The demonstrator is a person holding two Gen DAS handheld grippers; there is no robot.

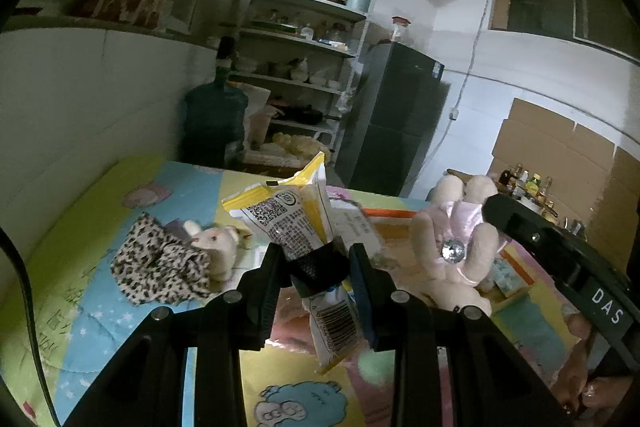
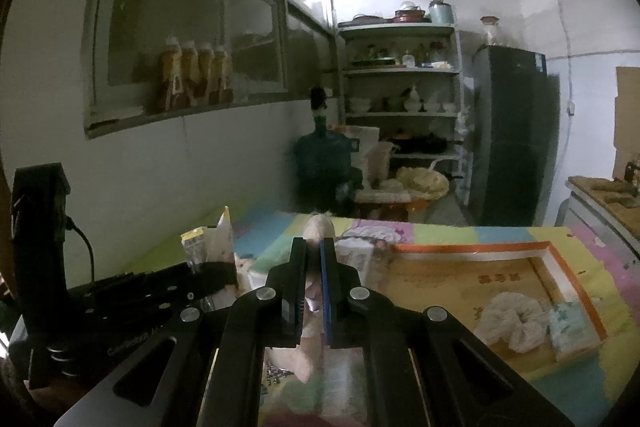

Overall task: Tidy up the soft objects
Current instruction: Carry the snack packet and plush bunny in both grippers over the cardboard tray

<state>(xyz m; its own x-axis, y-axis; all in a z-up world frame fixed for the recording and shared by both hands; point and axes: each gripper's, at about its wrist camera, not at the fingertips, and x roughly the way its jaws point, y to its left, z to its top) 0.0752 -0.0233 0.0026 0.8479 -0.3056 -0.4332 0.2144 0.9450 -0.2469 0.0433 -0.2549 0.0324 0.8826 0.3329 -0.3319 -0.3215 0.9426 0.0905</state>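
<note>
Two grippers are working above the cartoon-print mat: my left gripper is pinching a yellow snack packet. My right gripper is clamping a cream plush rabbit, beside the orange-rimmed tray.

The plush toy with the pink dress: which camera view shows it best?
The left wrist view. There the plush toy shows its pink dress, limbs and shiny gem, hanging from the right gripper. The right wrist view shows only a pale strip pinched between that gripper's fingers.
</note>
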